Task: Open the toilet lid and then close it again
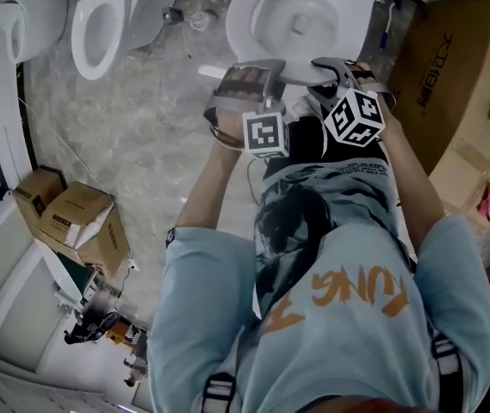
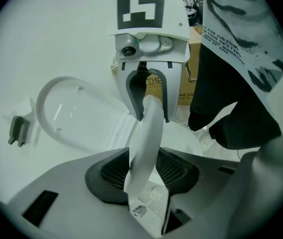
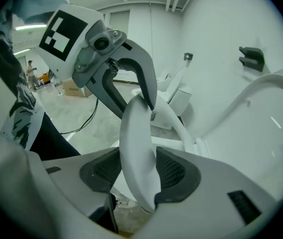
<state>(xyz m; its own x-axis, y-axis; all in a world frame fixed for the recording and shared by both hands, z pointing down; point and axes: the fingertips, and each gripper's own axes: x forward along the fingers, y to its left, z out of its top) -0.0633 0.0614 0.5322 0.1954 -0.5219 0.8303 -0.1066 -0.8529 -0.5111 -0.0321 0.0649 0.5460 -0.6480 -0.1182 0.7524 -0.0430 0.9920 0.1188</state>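
The white toilet (image 1: 300,15) stands at the top of the head view with its bowl showing. Its lid (image 1: 294,74) is lifted part way and seen edge-on. My left gripper (image 1: 249,77) and right gripper (image 1: 331,65) hold the lid's front rim side by side, each shut on it. In the left gripper view the lid (image 2: 148,133) runs between my left gripper's (image 2: 143,169) dark pads, and the right gripper (image 2: 152,114) clamps the same rim opposite. The seat ring (image 2: 64,113) lies beyond. In the right gripper view the lid (image 3: 136,143) sits between the right gripper's (image 3: 139,171) pads.
A second toilet (image 1: 98,28) stands at the upper left. A large cardboard box (image 1: 451,67) is close on the right of the toilet, and smaller boxes (image 1: 72,218) sit at the left. A floor drain (image 1: 201,20) lies between the toilets. The person's torso fills the lower middle.
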